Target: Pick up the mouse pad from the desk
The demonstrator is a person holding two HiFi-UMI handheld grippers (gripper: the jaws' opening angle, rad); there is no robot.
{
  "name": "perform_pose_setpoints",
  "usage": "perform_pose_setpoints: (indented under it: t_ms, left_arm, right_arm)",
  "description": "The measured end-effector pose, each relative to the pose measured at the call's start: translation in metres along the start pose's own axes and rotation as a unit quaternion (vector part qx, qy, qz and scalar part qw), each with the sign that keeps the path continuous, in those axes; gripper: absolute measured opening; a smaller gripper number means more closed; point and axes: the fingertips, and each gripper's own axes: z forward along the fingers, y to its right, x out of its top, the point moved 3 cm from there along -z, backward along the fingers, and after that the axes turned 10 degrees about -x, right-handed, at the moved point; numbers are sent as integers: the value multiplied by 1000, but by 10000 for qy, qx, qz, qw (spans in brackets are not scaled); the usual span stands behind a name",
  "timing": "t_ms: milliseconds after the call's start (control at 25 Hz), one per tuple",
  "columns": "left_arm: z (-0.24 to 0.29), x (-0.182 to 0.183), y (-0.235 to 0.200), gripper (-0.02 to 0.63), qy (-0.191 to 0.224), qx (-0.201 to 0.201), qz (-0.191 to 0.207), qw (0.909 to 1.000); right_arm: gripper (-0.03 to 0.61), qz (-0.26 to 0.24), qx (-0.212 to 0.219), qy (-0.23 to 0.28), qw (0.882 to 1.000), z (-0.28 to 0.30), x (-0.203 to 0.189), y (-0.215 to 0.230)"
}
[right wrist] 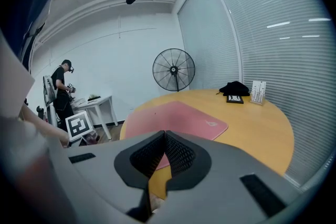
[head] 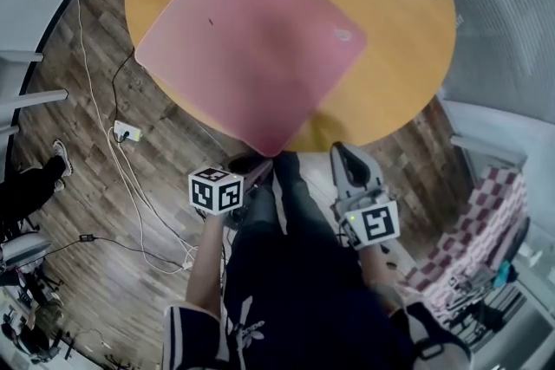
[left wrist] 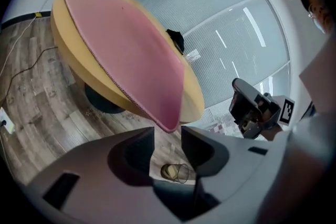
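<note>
Left tool (left wrist: pixel 168 135) parted — desk (head: pixel 408 56), seemingly wood floor (head: pixel 87 178)

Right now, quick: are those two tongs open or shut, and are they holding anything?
Left tongs: open, empty; the pink mouse pad corner lies ahead, not gripped.
Right tongs: shut, holding nothing.

From the head we look steeply down on the round desk (head: pixel 408 56) and the mouse pad (head: pixel 251 48). In the left gripper view we sit low and tilted, close before the pad's near corner. In the right gripper view we look almost level across the desk. All three views share the pad.
</note>
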Motion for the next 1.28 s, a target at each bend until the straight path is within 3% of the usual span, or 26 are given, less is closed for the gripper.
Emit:
perform_pose_setpoints:
  t_ms: [400, 640, 800, 1120, 1280]
  left_arm:
    - [17, 8, -2, 140, -228, -564, -355, 9975]
    - [18, 7, -2, 56, -299, -483, -416, 9975]
    - [18, 10, 0, 28, -341, -253, -155, 9990]
    - [4, 33, 24, 18, 281, -194, 353, 9988]
    - [-4, 58, 39, 18, 814, -252, 631, 9944]
  right_arm:
    - [3, 32, -99, -36, 9999, 2, -5, 1]
    - [3, 40, -140, -15, 9999, 3, 0, 6]
    - [3, -4, -104, -15, 9999, 7, -1, 8]
    - [3, 22, -157, 9, 9999, 9, 7, 9]
    - [3, -13, -180, 118, 9998, 8, 16, 11]
